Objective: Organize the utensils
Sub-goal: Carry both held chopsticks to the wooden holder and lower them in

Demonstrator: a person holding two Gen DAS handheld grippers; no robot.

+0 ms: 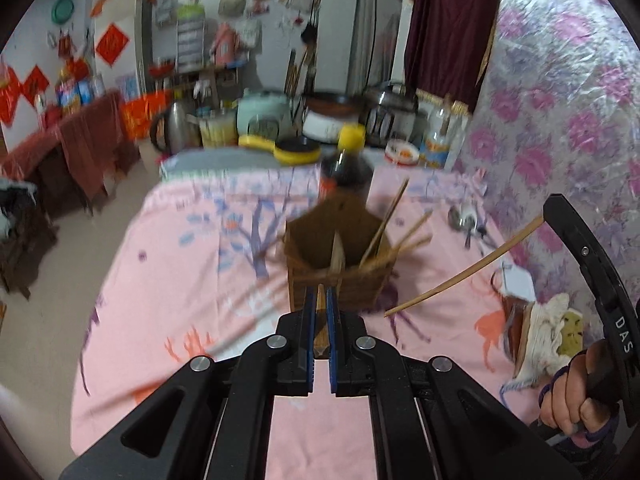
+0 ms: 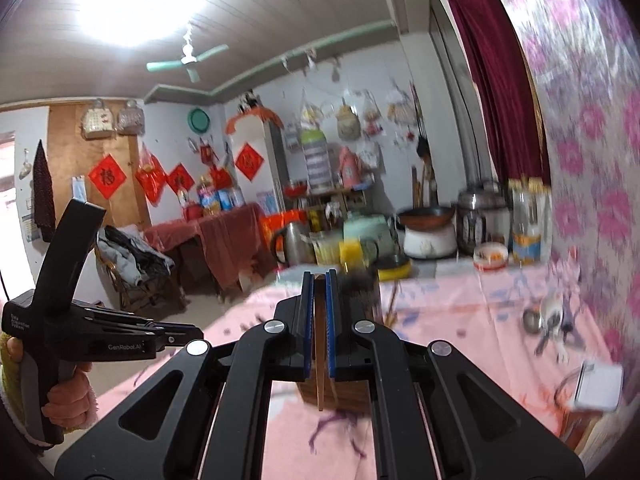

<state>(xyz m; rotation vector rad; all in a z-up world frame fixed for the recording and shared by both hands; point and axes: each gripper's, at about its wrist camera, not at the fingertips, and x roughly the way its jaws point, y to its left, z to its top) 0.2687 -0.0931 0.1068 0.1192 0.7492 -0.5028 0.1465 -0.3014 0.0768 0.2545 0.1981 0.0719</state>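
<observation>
A wooden utensil holder [image 1: 340, 272] stands on the pink tablecloth [image 1: 192, 280] with several chopsticks [image 1: 394, 236] leaning in it. Just in front of the holder, my left gripper [image 1: 320, 300] is shut, brown wood shows between its pads, and a blurred chopstick [image 1: 244, 324] runs off to the lower left. At the right edge, my right gripper [image 1: 546, 212] is shut on a long chopstick [image 1: 460, 270] slanting down toward the holder. In the right wrist view that gripper [image 2: 319, 280] pinches the thin stick [image 2: 320, 384], and the left gripper [image 2: 198, 334] is at the left in a hand.
A dark bottle with a yellow cap [image 1: 346, 168] stands right behind the holder. Metal spoons [image 1: 466, 220] lie near the flowered wall. A white flat object [image 1: 516, 280] and a cloth pile [image 1: 548, 332] sit at the right. Kettle, cookers and jars crowd the far end.
</observation>
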